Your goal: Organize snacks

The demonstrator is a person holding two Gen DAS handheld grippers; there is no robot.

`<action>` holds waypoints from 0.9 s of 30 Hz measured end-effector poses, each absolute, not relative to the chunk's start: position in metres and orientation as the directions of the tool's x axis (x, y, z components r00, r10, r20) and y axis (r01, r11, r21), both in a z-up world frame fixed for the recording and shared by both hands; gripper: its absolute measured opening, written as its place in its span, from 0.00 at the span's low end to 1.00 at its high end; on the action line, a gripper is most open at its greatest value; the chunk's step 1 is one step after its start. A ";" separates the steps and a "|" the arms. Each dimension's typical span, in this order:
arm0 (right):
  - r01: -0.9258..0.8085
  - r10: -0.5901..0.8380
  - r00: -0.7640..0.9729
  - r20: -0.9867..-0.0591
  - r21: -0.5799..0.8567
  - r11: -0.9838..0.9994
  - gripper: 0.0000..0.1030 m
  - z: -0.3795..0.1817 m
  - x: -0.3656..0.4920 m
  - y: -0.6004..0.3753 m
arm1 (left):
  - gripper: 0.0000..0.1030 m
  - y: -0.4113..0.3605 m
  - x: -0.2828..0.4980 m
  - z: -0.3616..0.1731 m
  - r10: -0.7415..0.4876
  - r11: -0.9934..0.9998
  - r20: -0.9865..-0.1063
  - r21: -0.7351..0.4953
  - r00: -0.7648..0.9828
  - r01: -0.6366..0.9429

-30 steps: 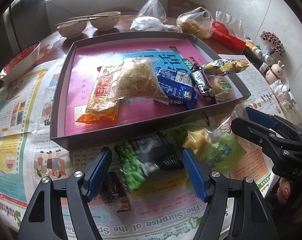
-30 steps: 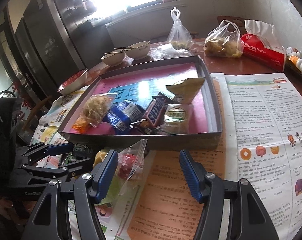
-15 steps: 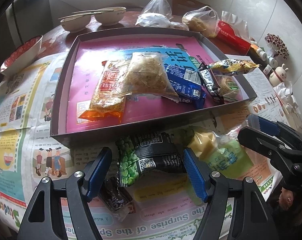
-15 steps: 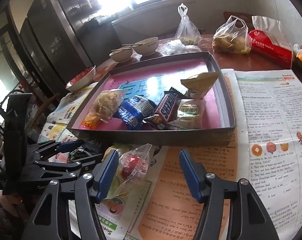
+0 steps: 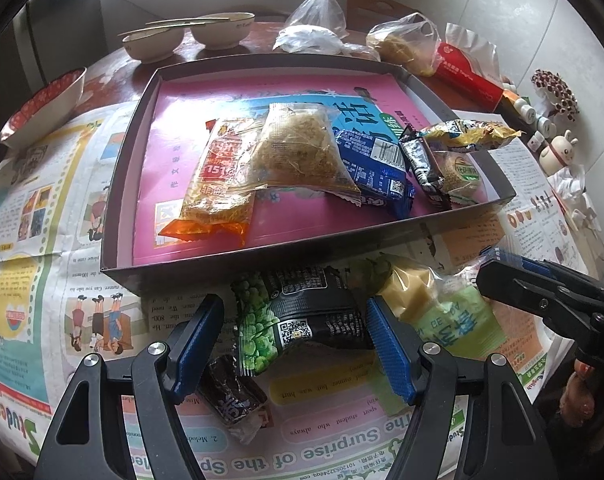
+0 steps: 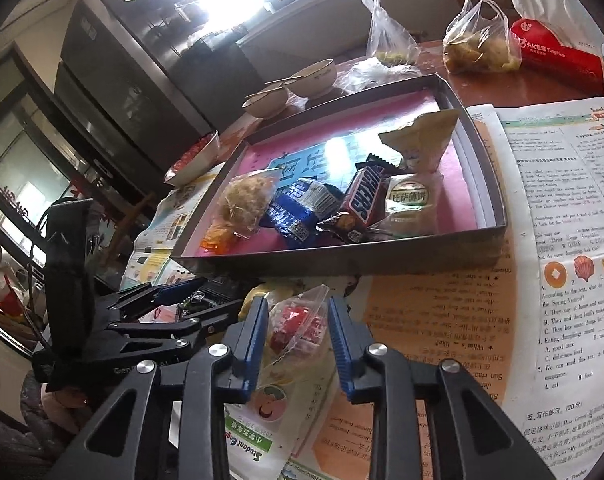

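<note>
Newspaper covers our worktop [image 5: 30,216], where a tray [image 5: 122,184] holds several snacks. Our right tool [image 6: 298,340] has just been closing, and its jaws now pinch a clear packet [image 6: 302,320] of something red, its lower end hidden. Our left tool [image 5: 294,344] stands half open around a pea bag [image 5: 294,316] without gripping it.

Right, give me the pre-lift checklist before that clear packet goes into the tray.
1. Right gripper closed on the clear packet: ok; its jaws have just been closing, packet between them.
2. Grip firm enough to lift: cannot tell.
3. Free floor space in the tray: ok, pink area bare at its left.
4. Left gripper clear of the packet: ok, open around the green pea bag.
5. Packet free of the yellow-green bag: cannot tell.
</note>
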State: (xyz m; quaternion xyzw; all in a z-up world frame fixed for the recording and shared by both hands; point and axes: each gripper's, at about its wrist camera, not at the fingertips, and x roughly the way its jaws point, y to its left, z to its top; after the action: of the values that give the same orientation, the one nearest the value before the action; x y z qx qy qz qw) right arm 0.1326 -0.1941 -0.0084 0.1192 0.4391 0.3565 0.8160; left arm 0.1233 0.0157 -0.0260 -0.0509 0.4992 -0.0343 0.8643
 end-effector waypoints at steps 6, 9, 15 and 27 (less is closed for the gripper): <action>-0.465 0.656 0.409 -0.634 0.473 0.748 0.22 -0.005 0.135 -0.202 | 0.73 0.017 0.124 -0.027 -0.112 0.992 -0.860 -0.127 0.499 0.004; -0.456 0.630 0.436 -0.643 0.445 0.771 0.21 -0.003 0.137 -0.207 | 0.73 0.017 0.124 -0.027 -0.114 0.992 -0.860 -0.129 0.498 0.003; -0.491 0.612 0.427 -0.666 0.397 0.775 0.27 -0.005 0.137 -0.210 | 0.73 0.017 0.125 -0.028 -0.115 0.991 -0.861 -0.131 0.496 0.003; -0.571 0.558 0.438 -0.705 0.261 0.778 0.58 -0.016 0.126 -0.209 | 0.73 0.017 0.127 -0.029 -0.119 0.991 -0.863 -0.134 0.492 0.006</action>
State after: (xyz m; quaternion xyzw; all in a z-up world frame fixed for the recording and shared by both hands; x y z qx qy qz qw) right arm 0.1259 -0.2086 -0.0161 -0.0082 0.4127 0.3330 0.8478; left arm 0.1270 0.0167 -0.0288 -0.0564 0.5029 -0.0361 0.8618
